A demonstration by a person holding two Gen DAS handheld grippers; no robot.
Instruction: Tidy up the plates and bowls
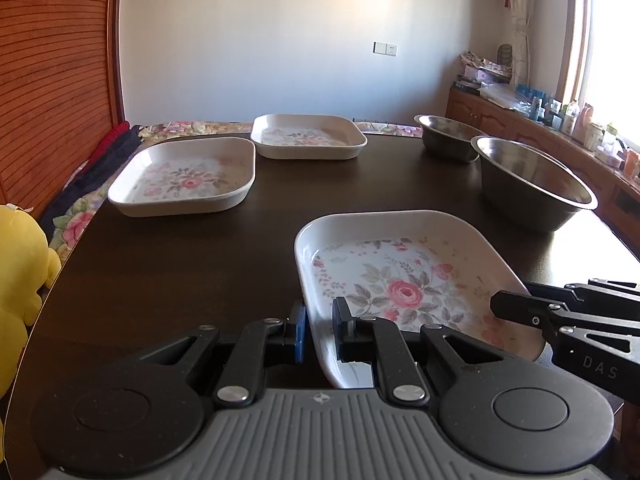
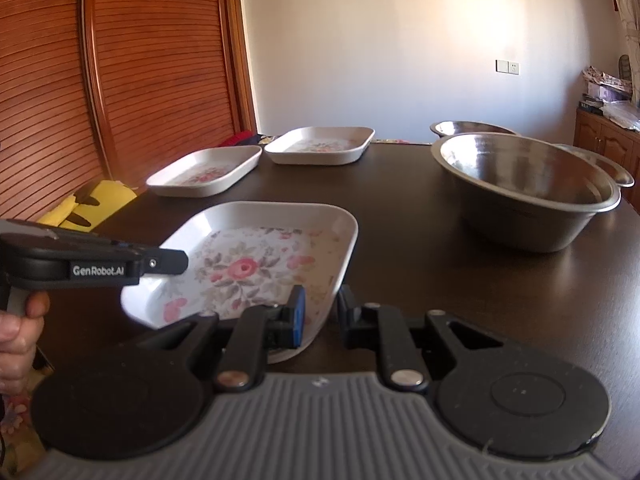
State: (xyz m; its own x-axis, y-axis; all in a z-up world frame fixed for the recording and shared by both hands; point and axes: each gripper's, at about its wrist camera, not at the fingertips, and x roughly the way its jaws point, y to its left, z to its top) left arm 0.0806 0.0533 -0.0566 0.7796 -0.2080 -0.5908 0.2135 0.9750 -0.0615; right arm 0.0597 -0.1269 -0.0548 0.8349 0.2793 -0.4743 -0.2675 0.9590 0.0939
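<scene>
Both grippers straddle the rim of the nearest floral plate (image 1: 404, 280) on the dark table (image 1: 180, 264): the left gripper (image 1: 320, 330) at its 8 o'clock corner, the right gripper (image 2: 322, 312) at its 4 o'clock edge, jaws clenched on the rim. Two more floral plates (image 1: 188, 174) sit at 11 o'clock, two steel bowls (image 1: 532, 184) at 1 o'clock.

Black claw (image 1: 320, 330) arms, blue pads (image 1: 298, 330), silver screws, ribbed grey base; "GenRobot.AI" lettering.
</scene>
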